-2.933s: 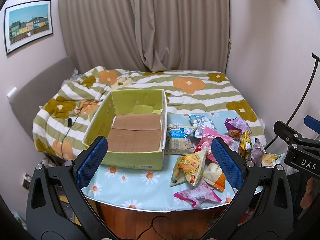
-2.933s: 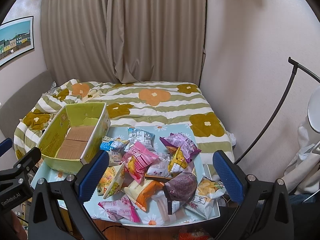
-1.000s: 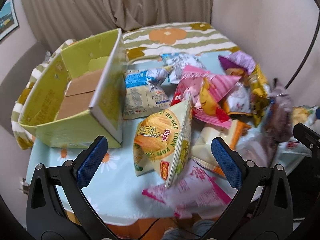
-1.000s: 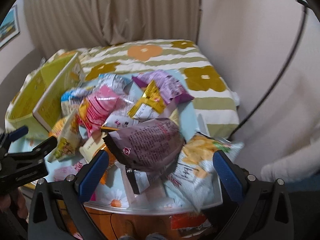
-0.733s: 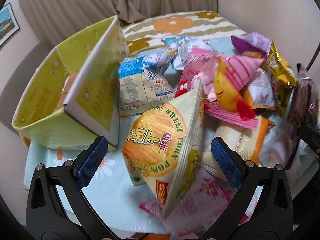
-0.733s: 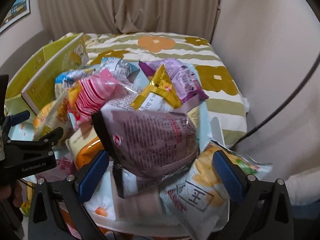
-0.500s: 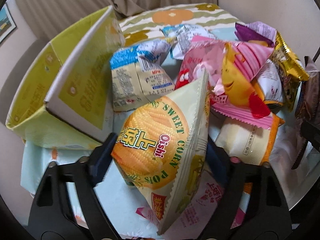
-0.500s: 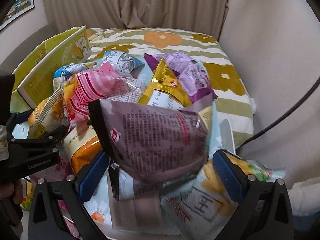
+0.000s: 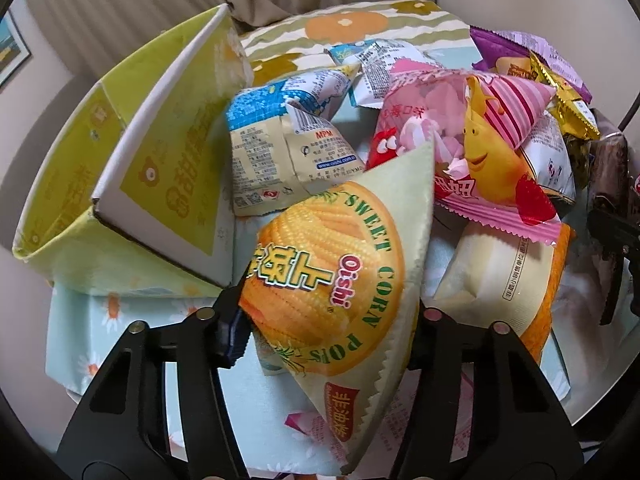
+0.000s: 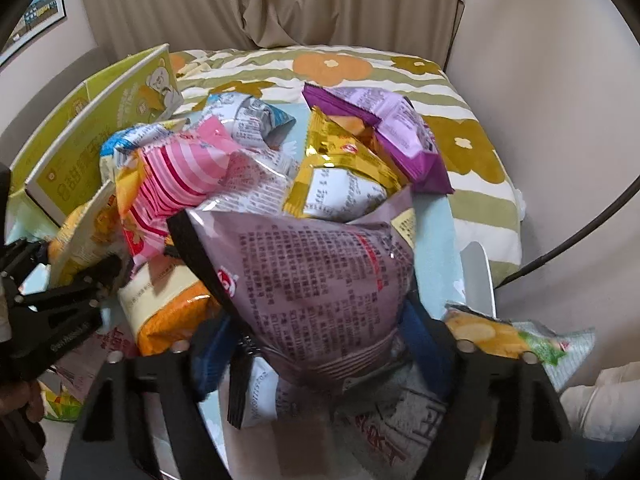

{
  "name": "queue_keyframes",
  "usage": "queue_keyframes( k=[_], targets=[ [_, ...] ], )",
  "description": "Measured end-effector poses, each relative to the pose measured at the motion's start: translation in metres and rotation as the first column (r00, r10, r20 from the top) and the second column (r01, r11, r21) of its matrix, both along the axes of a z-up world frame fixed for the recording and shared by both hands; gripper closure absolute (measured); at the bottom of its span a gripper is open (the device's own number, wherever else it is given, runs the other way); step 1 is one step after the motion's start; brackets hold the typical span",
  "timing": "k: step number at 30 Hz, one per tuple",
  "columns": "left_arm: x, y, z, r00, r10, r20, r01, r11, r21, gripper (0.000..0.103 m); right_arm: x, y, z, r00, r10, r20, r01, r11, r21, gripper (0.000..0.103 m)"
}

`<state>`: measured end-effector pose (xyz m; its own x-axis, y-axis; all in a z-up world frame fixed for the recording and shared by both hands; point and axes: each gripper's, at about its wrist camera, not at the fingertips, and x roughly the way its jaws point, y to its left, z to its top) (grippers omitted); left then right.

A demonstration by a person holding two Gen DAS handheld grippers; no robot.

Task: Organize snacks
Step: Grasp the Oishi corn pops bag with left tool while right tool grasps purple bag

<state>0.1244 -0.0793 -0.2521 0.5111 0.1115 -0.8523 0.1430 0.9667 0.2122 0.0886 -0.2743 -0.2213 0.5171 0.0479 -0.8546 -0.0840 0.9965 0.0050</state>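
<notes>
On the floral tablecloth (image 9: 100, 344), beside the green box (image 9: 132, 152), snacks lie heaped. Left gripper (image 9: 324, 320) is pinched on the yellow Oishi corn pops bag (image 9: 340, 272), bag upright between its fingers. Right gripper (image 10: 316, 344) is clamped on the mauve snack bag (image 10: 312, 284) at the pile's near edge, over other packets.
</notes>
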Motion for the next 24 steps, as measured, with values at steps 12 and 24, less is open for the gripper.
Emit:
queue_keyframes(
  k=[12,24],
  targets=[
    [-0.018,0.003,0.034,0.997,-0.011,0.074,0.01,1.0,0.004,0.055,-0.018,-0.002,0.024,0.996,-0.057,0.071,0.054,0.997,0.049,0.047],
    [-0.052,0.013,0.108,0.984,0.051,0.173,-0.041,0.997,-0.059,0.055,-0.041,0.011,0.077,0.985,-0.035,0.171,0.021,0.996,0.082,0.047]
  ],
)
